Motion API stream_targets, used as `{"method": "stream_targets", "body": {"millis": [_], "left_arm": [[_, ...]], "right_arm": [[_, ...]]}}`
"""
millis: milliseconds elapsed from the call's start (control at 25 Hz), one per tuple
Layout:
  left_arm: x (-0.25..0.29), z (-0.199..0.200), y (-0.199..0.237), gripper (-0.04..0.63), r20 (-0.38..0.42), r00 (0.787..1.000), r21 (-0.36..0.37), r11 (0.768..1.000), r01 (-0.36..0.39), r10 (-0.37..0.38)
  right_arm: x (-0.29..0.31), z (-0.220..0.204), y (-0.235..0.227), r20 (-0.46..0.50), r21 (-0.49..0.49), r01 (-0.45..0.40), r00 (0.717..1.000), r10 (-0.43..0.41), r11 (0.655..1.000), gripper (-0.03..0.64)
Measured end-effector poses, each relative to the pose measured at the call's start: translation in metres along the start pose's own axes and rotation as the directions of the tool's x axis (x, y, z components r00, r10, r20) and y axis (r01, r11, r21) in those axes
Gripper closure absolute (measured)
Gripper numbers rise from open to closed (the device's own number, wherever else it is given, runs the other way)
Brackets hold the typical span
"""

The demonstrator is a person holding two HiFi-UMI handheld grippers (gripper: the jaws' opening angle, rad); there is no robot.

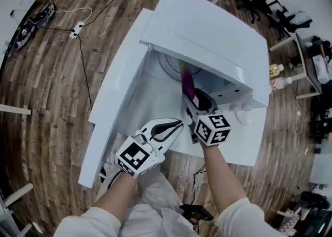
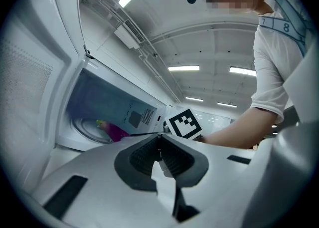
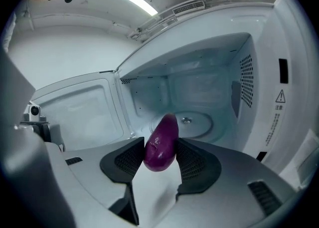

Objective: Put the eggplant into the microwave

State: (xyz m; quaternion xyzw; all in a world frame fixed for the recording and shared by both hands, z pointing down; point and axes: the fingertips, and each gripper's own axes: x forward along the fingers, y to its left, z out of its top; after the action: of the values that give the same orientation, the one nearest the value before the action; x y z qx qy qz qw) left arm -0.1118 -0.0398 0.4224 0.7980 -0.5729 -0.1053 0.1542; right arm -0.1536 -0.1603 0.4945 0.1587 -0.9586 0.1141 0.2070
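right gripper view: eggplant (image 3: 162, 141) in claw (image 3: 159, 156)

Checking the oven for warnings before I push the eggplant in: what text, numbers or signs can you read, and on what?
"!" in a warning triangle: on the microwave, right front frame.
Print below it: too small to read.
"8": band at the person's shoulder.
Cube markers: patterns only, no letters.
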Motion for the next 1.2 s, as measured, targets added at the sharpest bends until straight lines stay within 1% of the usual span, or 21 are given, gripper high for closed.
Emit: {"method": "stream_targets", "body": {"millis": [320,600,880,1000,1080,1200], "left_arm": [[0.000,0.000,0.008,0.577,-0.002,1.000,0.005,1.000,-0.019,0.019],[0.006,0.002,0.017,0.575,-0.016,0.999,0.008,0.999,-0.032,0.032],[0.022,0.006,0.050,0.575,-0.008,0.995,0.021,0.995,-0.098,0.098],[0.026,0.006,0.068,0.577,0.003,0.992,0.050,0.991,-0.127,0.127],[0.030,0.011,0.078,0.577,0.003,0.989,0.063,0.987,-0.147,0.147],[0.037,0.019,0.087,0.577,0.009,0.985,0.066,0.983,-0.174,0.174]], "right_arm": [[0.029,0.018,-0.013,0.022,-0.015,0.009,1.000,-0.009,1.000,0.397],[0.053,0.026,-0.028,0.036,-0.009,0.044,0.998,-0.044,0.999,0.397],[0.059,0.021,-0.033,0.053,0.020,0.077,0.995,-0.078,0.997,0.397],[0.064,0.017,-0.033,0.064,0.038,0.097,0.993,-0.099,0.995,0.397],[0.067,0.019,-0.032,0.064,0.027,0.107,0.992,-0.108,0.994,0.397],[0.067,0.025,-0.030,0.058,-0.003,0.112,0.992,-0.112,0.994,0.397]]}}
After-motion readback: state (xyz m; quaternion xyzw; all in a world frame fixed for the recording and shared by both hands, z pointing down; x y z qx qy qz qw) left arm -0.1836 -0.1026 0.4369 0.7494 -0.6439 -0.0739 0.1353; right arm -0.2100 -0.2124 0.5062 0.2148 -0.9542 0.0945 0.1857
